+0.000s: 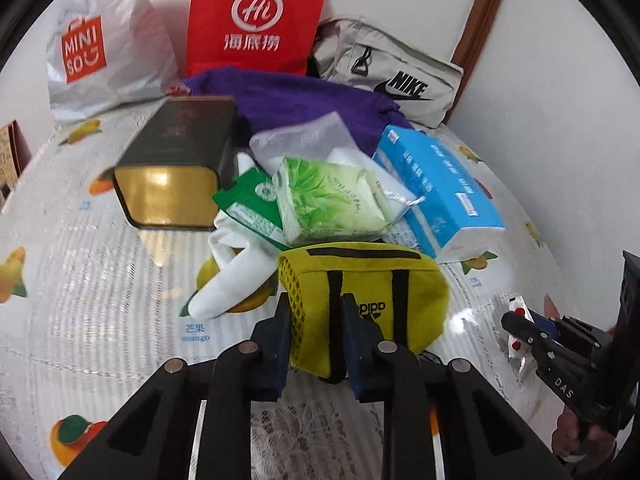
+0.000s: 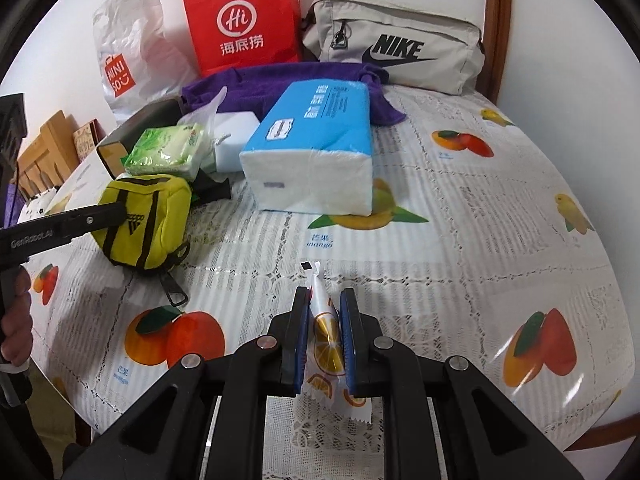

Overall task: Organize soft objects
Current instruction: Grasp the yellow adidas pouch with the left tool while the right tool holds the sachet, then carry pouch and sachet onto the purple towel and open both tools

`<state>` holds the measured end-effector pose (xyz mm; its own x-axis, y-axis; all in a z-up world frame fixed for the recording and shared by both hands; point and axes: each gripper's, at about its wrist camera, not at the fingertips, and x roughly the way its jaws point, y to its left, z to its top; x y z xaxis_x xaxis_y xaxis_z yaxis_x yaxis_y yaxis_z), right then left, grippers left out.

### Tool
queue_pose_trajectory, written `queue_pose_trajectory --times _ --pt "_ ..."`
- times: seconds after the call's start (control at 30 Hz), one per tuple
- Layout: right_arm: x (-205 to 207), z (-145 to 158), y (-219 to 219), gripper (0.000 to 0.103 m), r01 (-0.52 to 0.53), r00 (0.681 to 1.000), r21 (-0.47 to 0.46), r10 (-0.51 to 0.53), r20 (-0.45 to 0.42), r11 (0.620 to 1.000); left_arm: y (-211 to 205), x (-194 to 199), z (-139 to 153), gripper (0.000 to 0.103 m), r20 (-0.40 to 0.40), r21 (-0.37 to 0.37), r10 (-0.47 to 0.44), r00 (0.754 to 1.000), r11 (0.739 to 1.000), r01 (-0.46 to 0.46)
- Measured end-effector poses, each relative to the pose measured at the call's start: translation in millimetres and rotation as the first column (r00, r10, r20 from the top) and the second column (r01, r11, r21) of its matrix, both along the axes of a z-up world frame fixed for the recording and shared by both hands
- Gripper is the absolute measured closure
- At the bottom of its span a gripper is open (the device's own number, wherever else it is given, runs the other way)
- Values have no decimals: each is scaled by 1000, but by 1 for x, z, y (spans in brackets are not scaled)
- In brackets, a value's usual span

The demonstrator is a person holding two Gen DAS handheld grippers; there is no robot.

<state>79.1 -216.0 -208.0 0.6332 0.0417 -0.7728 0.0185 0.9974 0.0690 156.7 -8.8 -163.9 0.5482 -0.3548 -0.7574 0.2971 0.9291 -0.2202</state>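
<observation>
My left gripper (image 1: 316, 312) is shut on a yellow Adidas pouch (image 1: 372, 292), gripping its near left corner; the pouch (image 2: 152, 220) also shows in the right wrist view at the left, resting on the table. My right gripper (image 2: 324, 308) is shut on a white snack packet with orange slices (image 2: 326, 336), held just above the tablecloth. Behind the pouch lies a pile: green tissue pack (image 1: 332, 200), blue tissue pack (image 1: 436, 188), white sock (image 1: 228, 284), purple towel (image 1: 296, 100).
A dark tin box (image 1: 172, 172) lies left of the pile. At the back stand a Miniso plastic bag (image 1: 92, 44), a red paper bag (image 1: 256, 16) and a grey Nike bag (image 1: 392, 76). The round table's fruit-print cloth (image 2: 480, 200) stretches right.
</observation>
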Motion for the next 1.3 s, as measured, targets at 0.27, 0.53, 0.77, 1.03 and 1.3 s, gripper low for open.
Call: queue_pose_trajectory --times 0.27,0.53,0.77,1.03,1.3 --pt "-6 23 -3 88 -9 999 2 9 46 1000 11 -16 25 88 36 7 18 999 1000 -18" --pt "-7 47 1 88 -27 996 -7 27 87 1000 28 -30 49 89 67 -10 49 997 999 -48" --pt "-2 62 7 88 -37 993 -6 37 109 999 44 -26 63 89 92 10 94 991 995 -95" --pt "11 79 8 88 -50 992 -9 51 119 999 52 -12 84 89 114 -17 130 985 992 -128" --pt "45 105 6 88 -57 983 -11 58 174 998 59 18 98 89 102 -18 161 982 987 -160"
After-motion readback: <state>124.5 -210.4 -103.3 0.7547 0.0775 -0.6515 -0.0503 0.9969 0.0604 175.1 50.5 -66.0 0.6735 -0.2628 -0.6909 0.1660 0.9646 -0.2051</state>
